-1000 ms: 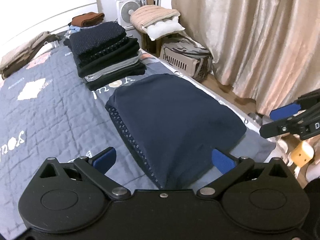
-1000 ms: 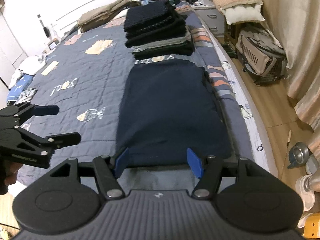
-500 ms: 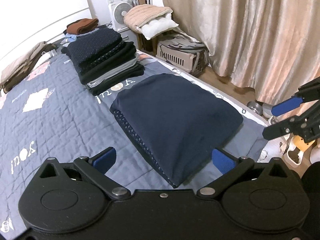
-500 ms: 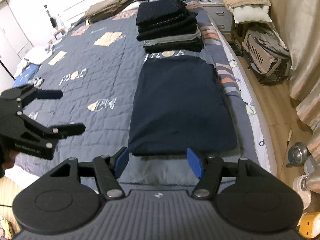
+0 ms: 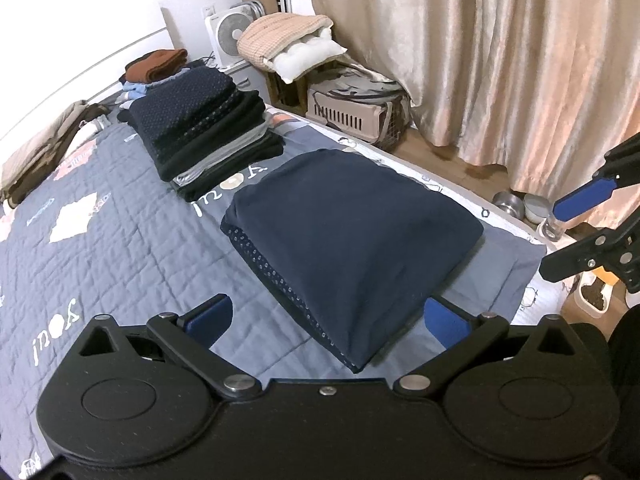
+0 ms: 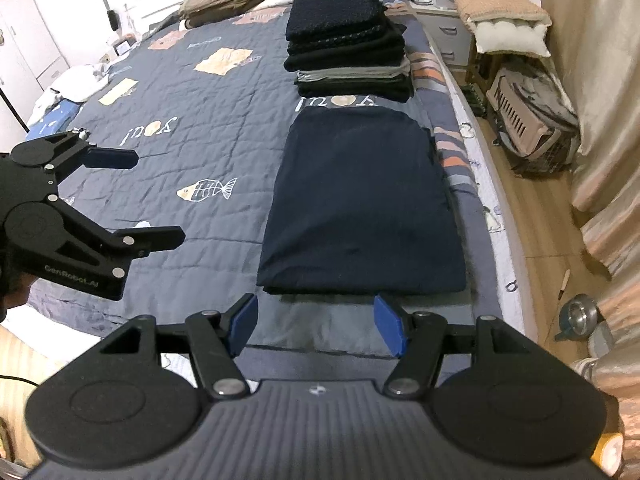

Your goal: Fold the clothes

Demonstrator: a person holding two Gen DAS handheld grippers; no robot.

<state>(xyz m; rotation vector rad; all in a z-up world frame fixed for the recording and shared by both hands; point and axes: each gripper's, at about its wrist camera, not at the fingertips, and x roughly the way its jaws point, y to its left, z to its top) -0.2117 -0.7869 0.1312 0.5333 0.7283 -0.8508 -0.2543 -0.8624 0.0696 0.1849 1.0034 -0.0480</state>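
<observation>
We hold the left claw [image 6: 154, 198] and right claw [image 6: 316, 330] open and empty above the folded navy cloth garment [image 6: 362, 208], lying mid-frame on the grey quilted bed [image 6: 168, 132], ready for stacking.

The left claw [image 6: 152, 196] carries the pale lettering "GenRoboLAI", its last letters unclear, along its black body. The quilt [image 6: 208, 120] on the bed bears a printed word reading roughly "youi", seen upside down in several places.
</observation>
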